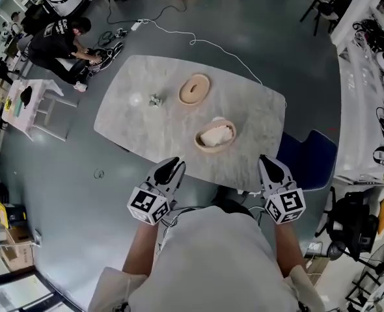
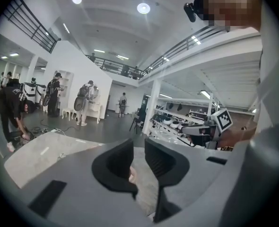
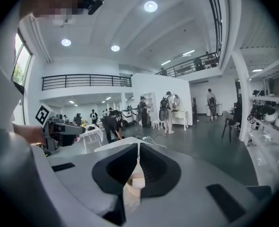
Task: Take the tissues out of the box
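Tissues (image 1: 217, 135) fill the round wooden box (image 1: 204, 145) ahead of and between the two tongs, touched by neither. The left tongs (image 1: 174, 166) stand open and empty by the table's (image 1: 133, 119) near edge; the right tongs (image 1: 269, 162) are closed on nothing. Farther off lie a round wooden lid (image 1: 194, 88) and a small crumpled object (image 1: 155, 99).

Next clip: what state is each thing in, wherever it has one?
Round wooden box: open, standing on the table.
Tissues: piled inside the box.
Lid: off, lying on the table apart from the box.
Left claw: jaws apart, nothing between them.
Right claw: jaws shut or all but, holding nothing.
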Motion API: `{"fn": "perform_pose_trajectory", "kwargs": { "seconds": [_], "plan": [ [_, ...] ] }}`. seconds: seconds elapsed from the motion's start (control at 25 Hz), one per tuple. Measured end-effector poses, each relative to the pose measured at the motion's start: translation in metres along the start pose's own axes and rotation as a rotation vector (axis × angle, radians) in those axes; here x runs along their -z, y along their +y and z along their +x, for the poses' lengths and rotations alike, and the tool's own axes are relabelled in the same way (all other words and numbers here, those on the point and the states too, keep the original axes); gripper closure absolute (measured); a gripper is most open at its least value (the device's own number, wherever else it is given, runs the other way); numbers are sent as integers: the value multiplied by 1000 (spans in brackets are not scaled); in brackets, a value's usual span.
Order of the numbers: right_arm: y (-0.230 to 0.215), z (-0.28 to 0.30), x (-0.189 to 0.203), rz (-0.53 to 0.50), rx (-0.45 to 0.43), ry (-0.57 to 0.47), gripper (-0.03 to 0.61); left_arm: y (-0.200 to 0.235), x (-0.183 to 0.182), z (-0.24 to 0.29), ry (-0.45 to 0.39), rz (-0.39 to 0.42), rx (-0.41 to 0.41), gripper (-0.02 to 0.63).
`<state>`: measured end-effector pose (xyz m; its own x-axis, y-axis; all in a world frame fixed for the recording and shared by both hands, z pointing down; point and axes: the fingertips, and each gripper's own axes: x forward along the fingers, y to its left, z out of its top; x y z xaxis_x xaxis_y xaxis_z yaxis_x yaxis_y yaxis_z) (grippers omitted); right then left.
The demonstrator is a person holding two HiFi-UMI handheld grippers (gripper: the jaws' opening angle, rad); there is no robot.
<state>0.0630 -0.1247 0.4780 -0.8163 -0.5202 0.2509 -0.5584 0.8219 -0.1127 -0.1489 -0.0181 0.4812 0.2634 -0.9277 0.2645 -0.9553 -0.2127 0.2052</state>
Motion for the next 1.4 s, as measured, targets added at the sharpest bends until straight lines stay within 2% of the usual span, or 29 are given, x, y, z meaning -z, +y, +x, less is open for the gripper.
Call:
{"fn": "perform_pose_trajectory", "kwargs": {
  "seconds": [0.32, 0.64, 1.04, 1.4],
  "plan": [
    [-48, 30, 25, 32, -35, 77, 541, -1, 13, 71, 92, 13, 20, 532],
    [-56, 59, 50, 82, -8, 144, 541, 9, 45, 139, 227, 26, 131, 531],
    [-73, 82, 67, 166, 119, 179, 541, 29, 134, 232, 450, 95, 283, 531],
    [-79, 89, 95, 232, 194, 219, 541, 46, 236, 279, 678, 164, 327, 518]
  ]
}}
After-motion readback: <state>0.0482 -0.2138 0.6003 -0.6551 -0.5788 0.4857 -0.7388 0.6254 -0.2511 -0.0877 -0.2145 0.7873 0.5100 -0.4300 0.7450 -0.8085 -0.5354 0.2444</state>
